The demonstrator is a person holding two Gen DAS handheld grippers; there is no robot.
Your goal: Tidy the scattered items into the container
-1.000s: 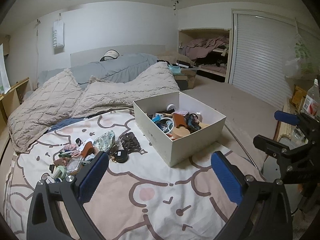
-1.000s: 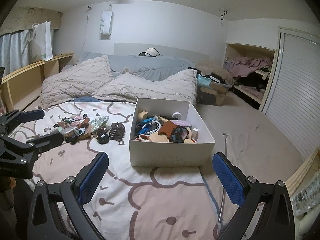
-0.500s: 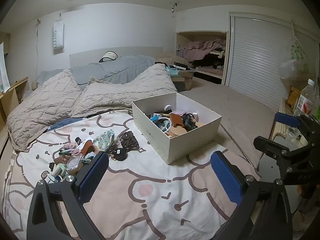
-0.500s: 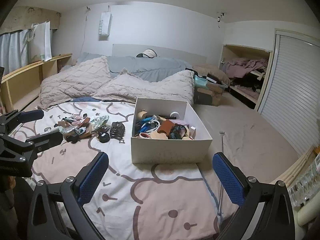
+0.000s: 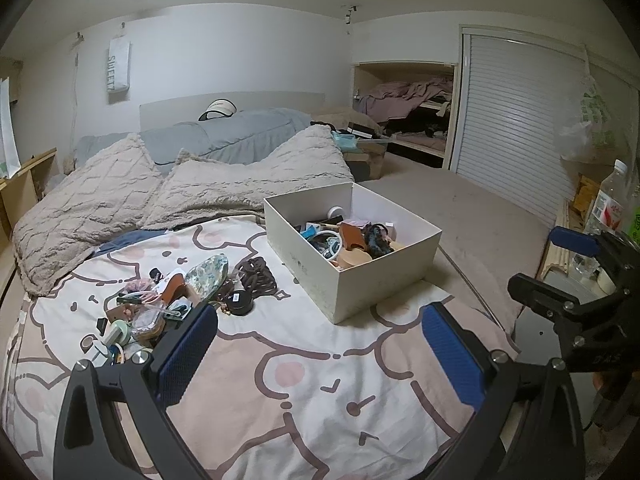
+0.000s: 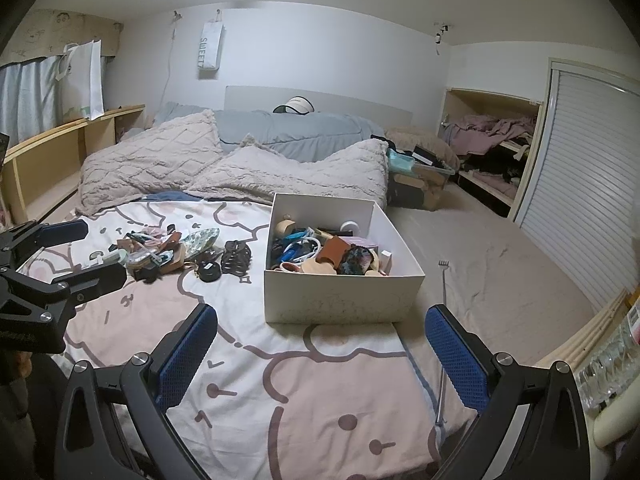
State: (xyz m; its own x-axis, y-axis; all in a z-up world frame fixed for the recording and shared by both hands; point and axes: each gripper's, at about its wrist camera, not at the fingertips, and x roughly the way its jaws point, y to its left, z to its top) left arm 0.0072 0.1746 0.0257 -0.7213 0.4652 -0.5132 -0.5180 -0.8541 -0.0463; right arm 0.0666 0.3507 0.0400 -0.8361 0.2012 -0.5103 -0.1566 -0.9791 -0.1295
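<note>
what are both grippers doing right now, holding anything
Left gripper: open, holding nothing, above the bedspread.
Right gripper: open, holding nothing, facing the white box.

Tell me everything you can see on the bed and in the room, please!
box: one, white, on the cartoon blanket, partly filled with small things
scattered items: one pile, mixed colours, on the blanket left of the box
round case: one, black, at the pile's near edge
hair claw: one, dark brown, between pile and box
cartoon blanket: one, pink and white, under everything
pillows: two, beige and fluffy, behind the blanket
quilt: one, grey-blue, by the headboard
visor cap: one, white, on the quilt
back scratcher: one, metal, right of the box
bottle: one, clear, far right
left tongs: blue pads, open, empty
right tongs: blue pads, open, empty
</note>
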